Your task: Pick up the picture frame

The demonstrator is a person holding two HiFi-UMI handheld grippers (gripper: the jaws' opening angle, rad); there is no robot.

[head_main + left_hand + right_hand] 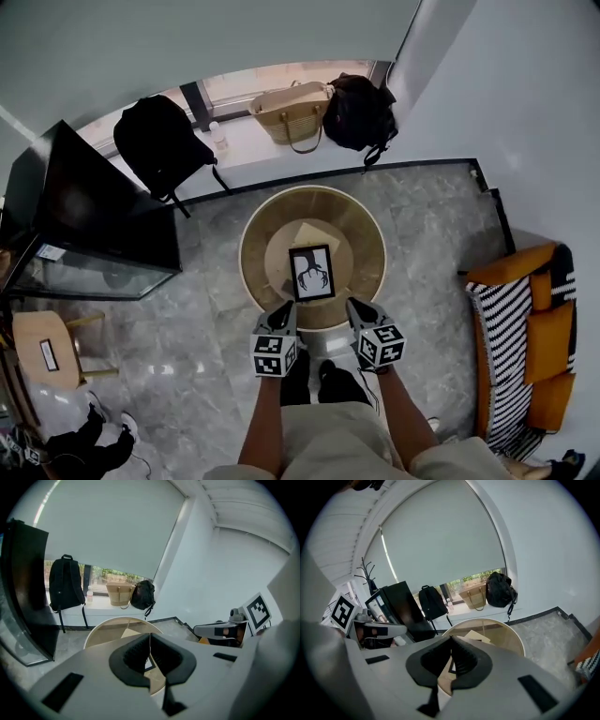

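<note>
Holding left tool [284,315] and right tool [359,311] shut, empty, at the near rim of the round desk [251,272], just short of the picture frame [311,272]; floor [431,234] all around, sofa [525,337] well aside.

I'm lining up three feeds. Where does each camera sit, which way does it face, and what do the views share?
Head view: on the person's head, facing steeply down at the round table and picture frame; forearms, legs, left gripper, right gripper show.
Left gripper view: on the left gripper, facing along its shut fingers towards table and window; right gripper at right.
Right gripper view: on the right gripper, along its shut fingers towards the window; left gripper at left.
Shared: table and black backpack in all three.
</note>
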